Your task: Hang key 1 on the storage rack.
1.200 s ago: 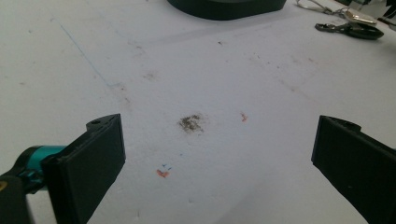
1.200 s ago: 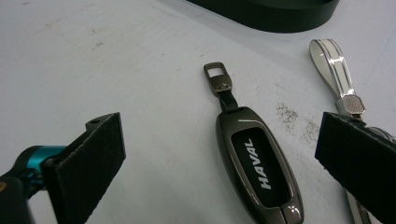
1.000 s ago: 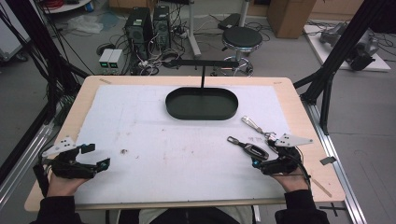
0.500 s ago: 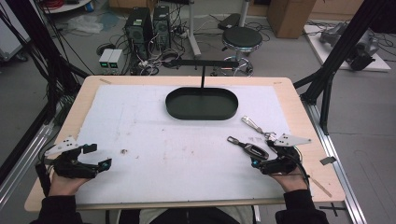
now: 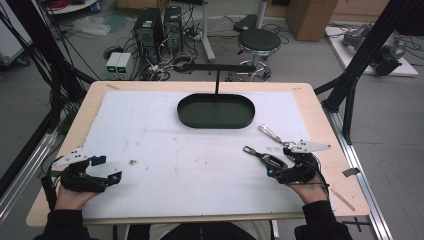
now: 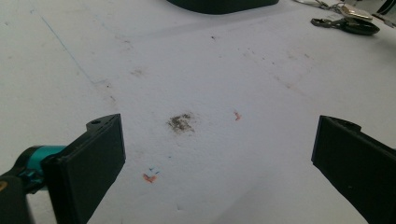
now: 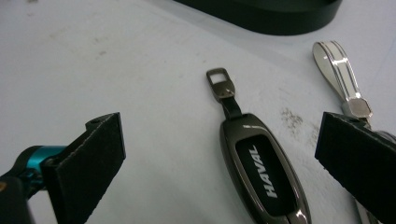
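Near the tabletop's right edge, the right gripper (image 7: 219,154), jaws spread wide, straddles the key fob (image 7: 264,170), apparently lining up a grasp; the left gripper (image 5: 102,170) idles unclenched, bottom-left corner.

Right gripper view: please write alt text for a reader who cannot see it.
A dark car key fob marked HAVAL lies on the white mat between the open right gripper. A silver key strap lies beside it, a black tray behind.

Two hands low at the near edge, each holding tongs: left tongs (image 5: 106,169) and right tongs (image 5: 263,162), both jaws spread wide.
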Demonstrator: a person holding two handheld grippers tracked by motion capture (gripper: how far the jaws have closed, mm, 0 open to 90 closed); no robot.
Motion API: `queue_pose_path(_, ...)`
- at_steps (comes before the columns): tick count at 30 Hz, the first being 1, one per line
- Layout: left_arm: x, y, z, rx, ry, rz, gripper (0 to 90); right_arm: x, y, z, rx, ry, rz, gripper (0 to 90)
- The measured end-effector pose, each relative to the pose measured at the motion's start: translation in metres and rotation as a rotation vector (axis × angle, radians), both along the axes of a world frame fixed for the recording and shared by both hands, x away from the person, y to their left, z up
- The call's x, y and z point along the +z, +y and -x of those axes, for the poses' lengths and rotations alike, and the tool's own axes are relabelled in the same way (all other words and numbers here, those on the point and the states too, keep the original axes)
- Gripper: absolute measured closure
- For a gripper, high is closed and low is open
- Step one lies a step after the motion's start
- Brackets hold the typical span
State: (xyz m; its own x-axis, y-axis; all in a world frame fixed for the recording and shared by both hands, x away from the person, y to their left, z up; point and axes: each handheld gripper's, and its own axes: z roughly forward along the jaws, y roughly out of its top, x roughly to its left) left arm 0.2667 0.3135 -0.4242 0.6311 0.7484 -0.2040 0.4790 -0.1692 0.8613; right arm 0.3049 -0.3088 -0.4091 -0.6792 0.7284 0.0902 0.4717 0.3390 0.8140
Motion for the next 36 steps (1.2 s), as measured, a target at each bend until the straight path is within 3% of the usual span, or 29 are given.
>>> queue_pose_path(9, -0.001, -0.002, -0.001, -0.008, 0.005, -0.01, 3.2, 0.012, 0.005, -0.016, 0.022, 0.006, 0.034, 0.9)
queue_pose_path(20, -0.001, -0.002, -0.001, -0.007, 0.008, -0.011, 3.2, 0.025, 0.003, -0.038, 0.01, 0.025, 0.078, 0.9)
queue_pose_path(27, -0.001, -0.005, -0.001, -0.017, 0.013, -0.018, 3.2, 0.021, -0.005, -0.059, -0.008, 0.09, 0.068, 0.9)
queue_pose_path(31, -0.001, -0.005, -0.002, -0.019, 0.014, -0.019, 3.2, 0.025, -0.008, -0.065, -0.018, 0.096, 0.07, 0.9)
queue_pose_path(33, -0.001, -0.005, -0.002, -0.02, 0.018, -0.018, 3.2, 0.028, -0.008, -0.069, -0.014, 0.1, 0.081, 0.9)
queue_pose_path(36, -0.001, -0.006, -0.002, -0.022, 0.022, -0.013, 3.2, 0.035, -0.006, -0.076, -0.002, 0.109, 0.133, 0.9)
